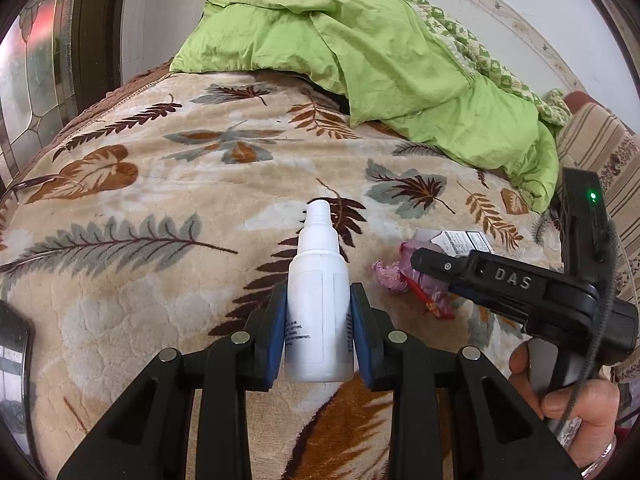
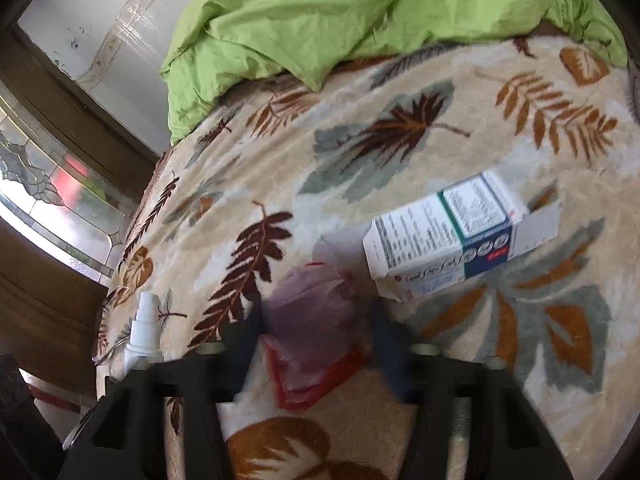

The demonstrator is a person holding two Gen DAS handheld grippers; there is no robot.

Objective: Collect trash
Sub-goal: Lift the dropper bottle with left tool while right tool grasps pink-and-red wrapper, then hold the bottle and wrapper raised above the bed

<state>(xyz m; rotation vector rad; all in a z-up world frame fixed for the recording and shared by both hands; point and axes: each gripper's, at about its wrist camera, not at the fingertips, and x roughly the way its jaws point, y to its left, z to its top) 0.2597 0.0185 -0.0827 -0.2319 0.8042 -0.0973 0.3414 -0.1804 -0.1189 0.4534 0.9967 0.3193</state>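
Note:
My left gripper [image 1: 318,312] is shut on a white spray bottle [image 1: 319,300], its blue pads pressed on both sides of the body, nozzle pointing away over the leaf-pattern blanket. The bottle also shows at the left edge of the right wrist view [image 2: 143,332]. My right gripper [image 2: 316,332] is open, its fingers on either side of a crumpled pink and red plastic wrapper [image 2: 316,328] lying on the blanket; the view is blurred. In the left wrist view the right gripper [image 1: 424,260] reaches over that wrapper [image 1: 394,276]. A white and blue medicine box [image 2: 448,232] lies just beyond.
A leaf-pattern blanket [image 1: 160,208] covers the bed. A rumpled green quilt [image 1: 360,52] lies at the far side. A striped cushion [image 1: 596,148] is at the right. A stained-glass window [image 2: 44,200] and wooden frame stand to the left. A dark object [image 1: 14,364] lies at the blanket's left edge.

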